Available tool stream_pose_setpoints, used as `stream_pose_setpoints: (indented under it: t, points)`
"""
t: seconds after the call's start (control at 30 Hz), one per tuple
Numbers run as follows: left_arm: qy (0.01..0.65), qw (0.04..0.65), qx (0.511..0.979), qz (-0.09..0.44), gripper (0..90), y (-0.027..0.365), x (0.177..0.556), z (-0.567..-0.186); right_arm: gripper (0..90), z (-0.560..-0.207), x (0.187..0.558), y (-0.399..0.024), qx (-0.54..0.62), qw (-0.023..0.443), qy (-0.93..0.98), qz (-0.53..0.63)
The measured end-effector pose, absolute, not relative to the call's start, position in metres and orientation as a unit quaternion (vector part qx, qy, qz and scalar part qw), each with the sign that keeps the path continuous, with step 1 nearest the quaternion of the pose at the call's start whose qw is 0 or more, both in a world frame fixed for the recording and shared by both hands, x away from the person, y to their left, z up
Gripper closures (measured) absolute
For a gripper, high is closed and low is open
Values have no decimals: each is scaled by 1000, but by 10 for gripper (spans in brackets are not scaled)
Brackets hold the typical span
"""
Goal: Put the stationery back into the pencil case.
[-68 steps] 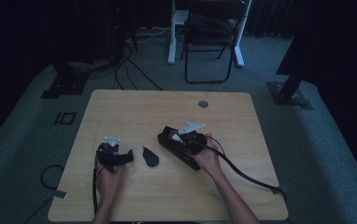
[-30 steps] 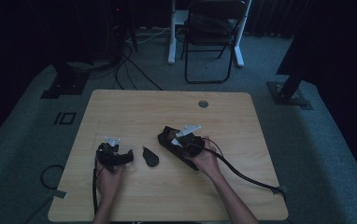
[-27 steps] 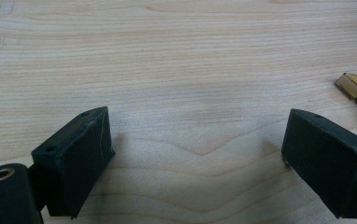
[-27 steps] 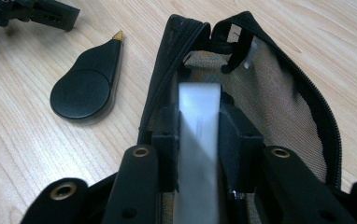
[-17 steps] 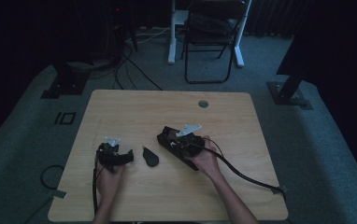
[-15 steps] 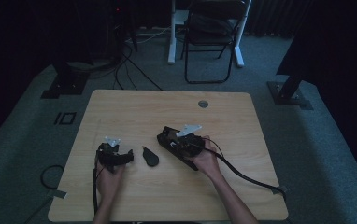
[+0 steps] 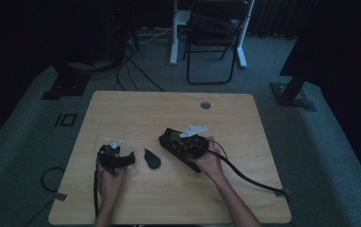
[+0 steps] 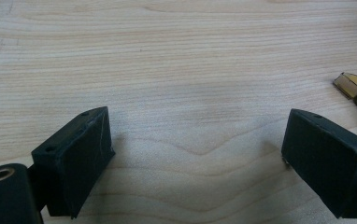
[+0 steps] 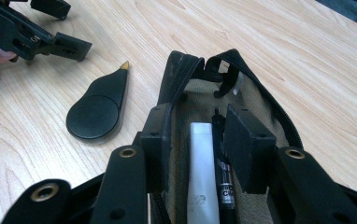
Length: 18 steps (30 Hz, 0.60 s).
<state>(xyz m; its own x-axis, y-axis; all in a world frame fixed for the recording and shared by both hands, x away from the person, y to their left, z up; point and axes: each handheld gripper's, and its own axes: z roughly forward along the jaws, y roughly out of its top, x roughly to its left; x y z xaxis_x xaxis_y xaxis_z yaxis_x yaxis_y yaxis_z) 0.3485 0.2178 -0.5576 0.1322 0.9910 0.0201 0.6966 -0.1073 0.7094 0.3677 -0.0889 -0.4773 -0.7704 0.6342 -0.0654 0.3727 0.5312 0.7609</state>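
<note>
Wooden table (image 7: 136, 113) bears right tool (image 9: 200, 135) angled into pouch (image 9: 279, 121).

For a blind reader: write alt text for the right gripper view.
The right gripper reaches into an open black pouch with a tan lining, its jaws apart around a white pen-like stick and a black pen, just opening. Left of the pouch a black teardrop-shaped case lies on the wooden table; the left gripper sits beyond.

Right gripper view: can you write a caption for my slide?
Right gripper fingers reach into an open black pouch holding a white pen and a black pen; a teardrop-shaped black tool lies beside it.
</note>
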Motion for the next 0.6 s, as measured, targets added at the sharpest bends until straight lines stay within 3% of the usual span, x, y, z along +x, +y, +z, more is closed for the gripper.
stream_pose_setpoints:
  t: [0.6]
  points:
    - [605, 282, 698, 260, 88, 218, 348, -557, 609, -467, 364, -93, 289, 181, 850, 402]
